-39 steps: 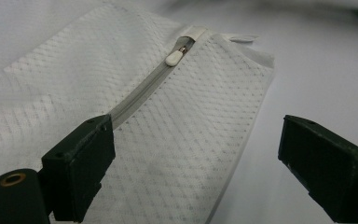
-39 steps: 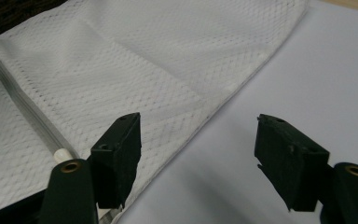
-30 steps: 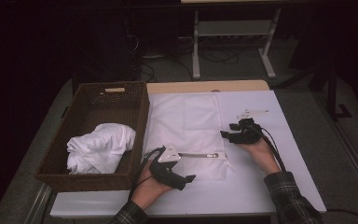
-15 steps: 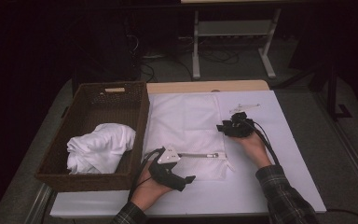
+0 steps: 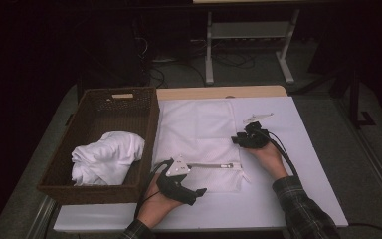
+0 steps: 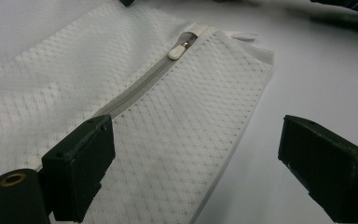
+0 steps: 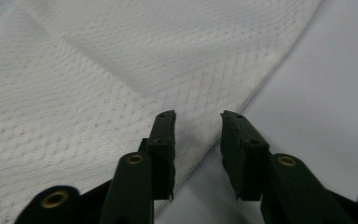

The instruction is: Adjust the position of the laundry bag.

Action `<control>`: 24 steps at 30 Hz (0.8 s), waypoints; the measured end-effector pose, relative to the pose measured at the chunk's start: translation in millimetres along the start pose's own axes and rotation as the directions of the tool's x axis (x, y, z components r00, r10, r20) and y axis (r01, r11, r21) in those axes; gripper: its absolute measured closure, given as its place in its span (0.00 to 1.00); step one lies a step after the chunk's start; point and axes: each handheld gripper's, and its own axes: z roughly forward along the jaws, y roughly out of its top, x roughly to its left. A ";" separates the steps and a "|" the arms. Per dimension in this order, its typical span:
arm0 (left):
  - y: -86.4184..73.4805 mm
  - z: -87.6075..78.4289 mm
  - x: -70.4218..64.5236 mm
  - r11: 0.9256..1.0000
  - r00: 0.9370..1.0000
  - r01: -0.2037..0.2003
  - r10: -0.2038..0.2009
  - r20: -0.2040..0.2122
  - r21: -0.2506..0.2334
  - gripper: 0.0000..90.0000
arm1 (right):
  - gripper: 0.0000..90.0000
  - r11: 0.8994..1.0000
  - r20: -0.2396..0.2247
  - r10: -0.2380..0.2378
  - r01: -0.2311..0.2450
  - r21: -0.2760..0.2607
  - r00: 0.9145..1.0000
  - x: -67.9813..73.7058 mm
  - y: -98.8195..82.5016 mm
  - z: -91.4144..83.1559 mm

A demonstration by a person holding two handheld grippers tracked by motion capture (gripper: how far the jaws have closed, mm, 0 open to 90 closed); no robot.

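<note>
A flat white mesh laundry bag (image 5: 199, 139) with a grey zipper (image 5: 214, 166) is spread on the white table sheet (image 5: 308, 164), just beside a dark brown woven basket (image 5: 144, 124) at the left. A crumpled white cloth (image 5: 107, 157) is seen lying inside the basket.

The left gripper (image 5: 171, 172) is held low at the bag's near left corner, at the end of the zipper line. In the left gripper view its jaws are spread wide; the left one is set over the mesh beside the zipper, the right one over bare sheet past the bag's edge. Nothing is pinched. The white zipper pull (image 6: 178, 50) is seen at the far end of the zipper, near the bag's corner.

The right gripper (image 5: 238, 139) is placed at the bag's right edge, farther up the table. Its jaws have just been closing and are now narrowed to a small gap. In the right gripper view the bag's hem (image 7: 200, 140) is seen running under that gap; whether the pads press on the cloth cannot be told.

A small pale flat piece (image 5: 256, 118) is noted on the sheet just beyond the right gripper.
</note>
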 end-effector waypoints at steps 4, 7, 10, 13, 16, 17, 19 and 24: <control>-3.5 -3.5 0.2 1.000 1.000 0.022 -0.022 -0.014 -0.004 0.11 | 0.82 1.000 0.005 0.005 -0.005 -0.002 1.000 -1.3 -0.9 -0.3; -5.8 -4.3 0.3 0.999 0.999 0.045 -0.046 -0.018 -0.011 0.11 | 0.93 1.000 -0.017 0.000 0.000 -0.006 1.000 -5.0 -1.5 -0.2; -5.9 -3.5 -1.3 0.999 0.999 0.043 -0.043 -0.032 -0.008 0.11 | 0.98 1.000 -0.039 -0.011 0.010 -0.013 0.999 -6.5 -1.4 1.2; -5.6 -3.3 -4.2 0.999 0.998 0.036 -0.036 -0.044 -0.005 0.11 | 0.99 0.999 -0.039 -0.032 0.032 -0.004 0.999 -8.6 0.8 0.8; -5.9 -4.4 -6.5 1.000 0.998 0.028 -0.028 -0.048 -0.002 0.11 | 0.99 0.999 -0.020 -0.052 0.052 0.004 0.998 -10.1 3.2 -2.7; -6.2 -5.0 -6.9 1.000 0.998 0.026 -0.026 -0.048 -0.003 0.11 | 0.99 0.999 -0.013 -0.050 0.050 0.005 0.999 -10.9 3.6 -4.4; -6.8 -6.4 -7.8 1.000 0.999 0.025 -0.025 -0.048 -0.002 0.11 | 0.99 0.999 -0.008 -0.041 0.041 0.004 0.999 -13.9 4.0 -7.5; -9.4 -9.3 -9.2 1.000 0.998 0.015 -0.015 -0.053 0.000 0.11 | 0.99 1.000 0.013 -0.024 0.024 -0.005 1.000 -18.8 3.2 -13.8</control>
